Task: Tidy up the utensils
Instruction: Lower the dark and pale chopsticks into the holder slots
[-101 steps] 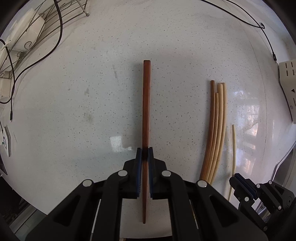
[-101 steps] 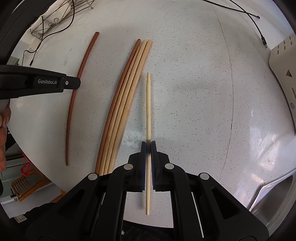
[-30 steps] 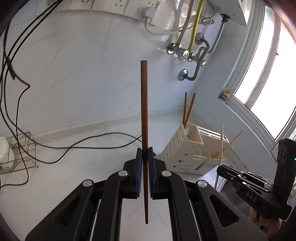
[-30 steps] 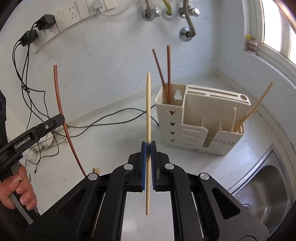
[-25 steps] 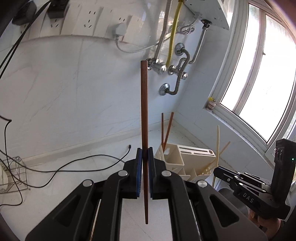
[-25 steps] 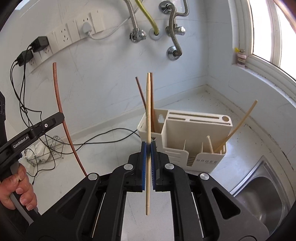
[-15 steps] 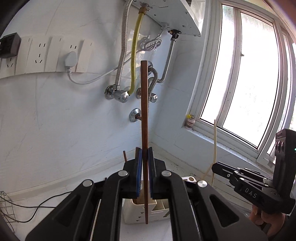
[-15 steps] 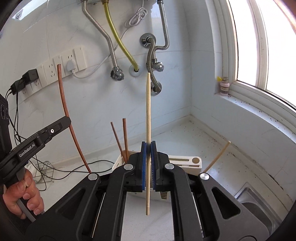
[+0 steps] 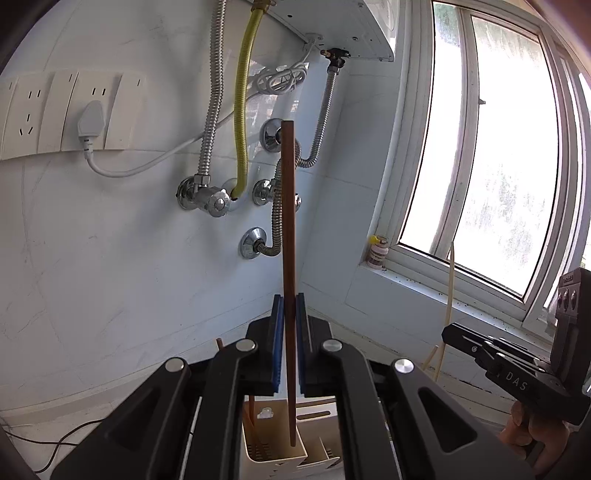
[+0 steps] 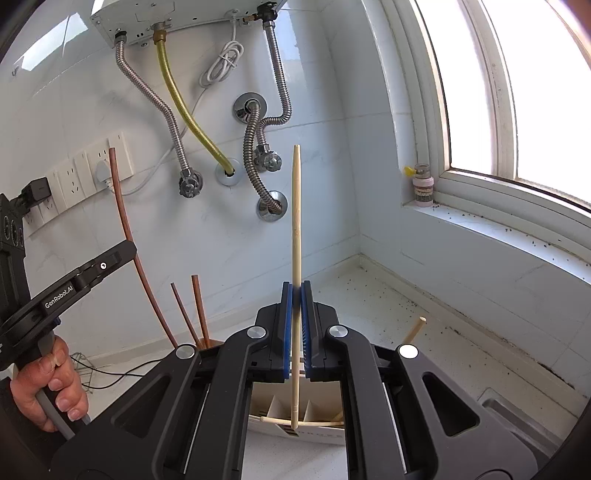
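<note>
Home kitchen: sink [image 10: 524, 417], water heater [image 10: 177, 14] pipes, utensil caddy [image 9: 273, 458].

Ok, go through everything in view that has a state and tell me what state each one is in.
Left gripper: jaws shut on the dark brown chopstick, held upright above the utensil holder.
Right gripper: jaws shut on the pale chopstick, upright.
Utensil holder: standing, two brown chopsticks already in one compartment.
Wall plug: plugged into the socket.
Window: appears shut.

Both chopsticks [image 9: 288, 258] now over holder [image 9: 273, 448], prob.
</note>
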Tool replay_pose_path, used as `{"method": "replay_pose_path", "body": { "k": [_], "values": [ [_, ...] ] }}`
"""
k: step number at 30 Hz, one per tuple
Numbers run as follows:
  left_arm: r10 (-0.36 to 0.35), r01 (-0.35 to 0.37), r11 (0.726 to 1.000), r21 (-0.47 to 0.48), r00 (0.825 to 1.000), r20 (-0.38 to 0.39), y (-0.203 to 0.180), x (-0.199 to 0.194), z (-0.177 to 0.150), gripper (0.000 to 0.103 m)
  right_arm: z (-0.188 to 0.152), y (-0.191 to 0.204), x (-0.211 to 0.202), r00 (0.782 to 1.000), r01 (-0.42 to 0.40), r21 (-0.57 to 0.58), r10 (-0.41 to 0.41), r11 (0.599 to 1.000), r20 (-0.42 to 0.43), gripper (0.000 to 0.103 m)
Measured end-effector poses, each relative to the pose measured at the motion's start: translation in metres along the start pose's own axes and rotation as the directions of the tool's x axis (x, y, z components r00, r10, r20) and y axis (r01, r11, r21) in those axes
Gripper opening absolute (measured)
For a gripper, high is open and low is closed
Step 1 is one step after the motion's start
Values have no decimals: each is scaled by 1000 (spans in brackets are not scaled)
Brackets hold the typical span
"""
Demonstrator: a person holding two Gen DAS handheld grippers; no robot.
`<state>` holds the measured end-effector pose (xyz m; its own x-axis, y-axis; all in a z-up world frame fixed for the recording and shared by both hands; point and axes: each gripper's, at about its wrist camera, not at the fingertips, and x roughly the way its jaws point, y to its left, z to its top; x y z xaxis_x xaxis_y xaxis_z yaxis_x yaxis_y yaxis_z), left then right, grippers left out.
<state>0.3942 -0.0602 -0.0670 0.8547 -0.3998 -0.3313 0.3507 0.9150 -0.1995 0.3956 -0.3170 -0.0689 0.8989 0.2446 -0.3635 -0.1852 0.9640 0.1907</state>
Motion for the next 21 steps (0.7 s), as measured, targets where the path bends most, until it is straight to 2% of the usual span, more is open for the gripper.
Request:
{"method": "replay_pose_path", "body": {
  "k": [4,21],
  "values": [
    [16,-16,1000,15,1000,-2,3,9,-9,6,-7,-9,9,1000,-19,3,19,1000,12,4],
    [11,-11,1000,-2,1000,-16,18,29,-17,6,-19,-20,30,1000,8,-13,-7,1000,30,4]
  ]
}}
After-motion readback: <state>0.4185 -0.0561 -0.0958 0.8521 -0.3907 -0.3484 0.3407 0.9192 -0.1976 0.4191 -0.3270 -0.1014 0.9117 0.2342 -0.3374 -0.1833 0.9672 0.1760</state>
